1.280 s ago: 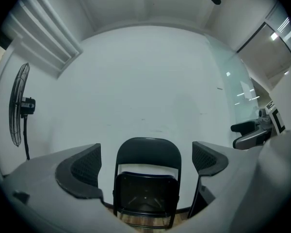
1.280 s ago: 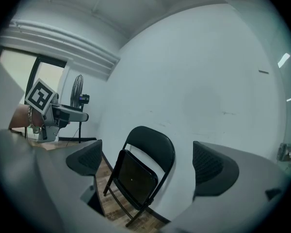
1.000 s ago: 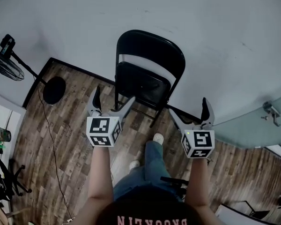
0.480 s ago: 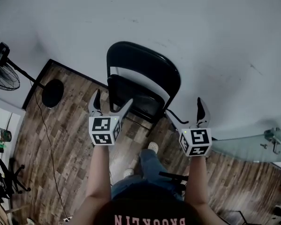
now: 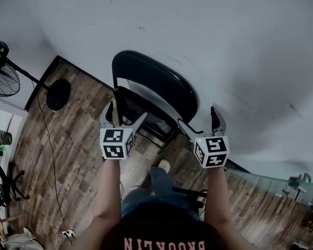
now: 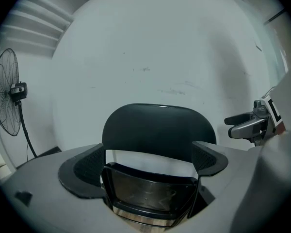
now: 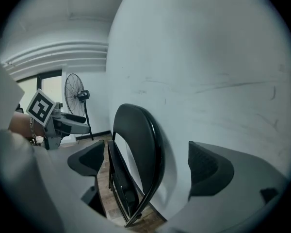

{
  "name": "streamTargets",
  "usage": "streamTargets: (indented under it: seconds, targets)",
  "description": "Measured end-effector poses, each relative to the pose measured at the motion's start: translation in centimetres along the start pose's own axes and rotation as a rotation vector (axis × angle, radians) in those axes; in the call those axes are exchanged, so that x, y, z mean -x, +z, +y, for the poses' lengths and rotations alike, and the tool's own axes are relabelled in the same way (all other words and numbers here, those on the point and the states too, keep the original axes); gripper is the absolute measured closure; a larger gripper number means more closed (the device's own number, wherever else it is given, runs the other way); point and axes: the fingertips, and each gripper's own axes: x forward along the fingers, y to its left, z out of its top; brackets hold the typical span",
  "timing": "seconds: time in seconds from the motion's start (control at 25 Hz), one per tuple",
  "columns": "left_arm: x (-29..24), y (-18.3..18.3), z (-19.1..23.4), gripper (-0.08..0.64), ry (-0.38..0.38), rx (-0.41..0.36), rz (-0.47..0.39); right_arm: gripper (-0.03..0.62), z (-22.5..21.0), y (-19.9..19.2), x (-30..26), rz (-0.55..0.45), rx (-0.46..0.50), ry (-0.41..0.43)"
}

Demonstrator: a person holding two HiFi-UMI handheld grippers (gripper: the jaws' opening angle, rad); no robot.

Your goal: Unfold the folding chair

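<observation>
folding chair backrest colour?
The folding chair's curved backrest is black; shows best in the left gripper view.

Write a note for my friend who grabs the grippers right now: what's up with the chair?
Left hand-held gripper: open, holding nothing, pointed at the front of the folding chair.
Right hand-held gripper: open, holding nothing, by the chair's right edge.
Chair: folded flat, seat up against the backrest, standing on the wood floor against the wall.
Done: only lining up; nothing is gripped.
Left: grip the chair, probably backrest and seat, then swing the seat down and stand it on its legs.
</observation>
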Motion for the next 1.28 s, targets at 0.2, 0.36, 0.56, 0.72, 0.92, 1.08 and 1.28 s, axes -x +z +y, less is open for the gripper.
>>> streamTargets:
  seconds: [0.2,0.36,0.56,0.72,0.92,1.08,1.28]
  targets:
    - [-0.9,-0.3,1.6,-0.006,0.065,0.038,0.023,0.092,-0.5,-1.4,-3.6,0.059,-0.013,0.054]
    - [-1.3,-1.3,1.7,-0.006,0.080,0.054,0.047,0.154,-0.8,-2.8,-6.5,0.100,-0.034,0.094]
    - [-1.8,-2.7,1.4,-0.006,0.071,0.070,0.075,0.290,-1.1,-2.9,-8.8,0.129,-0.031,0.122]
    - [-2.7,-4.2,-0.1,-0.006,0.023,0.097,0.109,0.360,-0.8,-2.8,-9.7,0.162,0.017,0.143]
    - [-4.8,-7.2,-2.9,-0.006,-0.072,0.171,0.188,0.342,-0.7,-3.0,-10.3,0.194,0.034,0.104]
    - [-6.6,-10.0,-4.6,-0.005,-0.123,0.245,0.246,0.342,-0.7,-2.9,-10.4,0.185,0.049,0.080]
    - [-8.3,-13.8,-6.8,0.022,-0.169,0.351,0.321,0.341,-0.6,-2.9,-10.3,0.174,0.061,0.072]
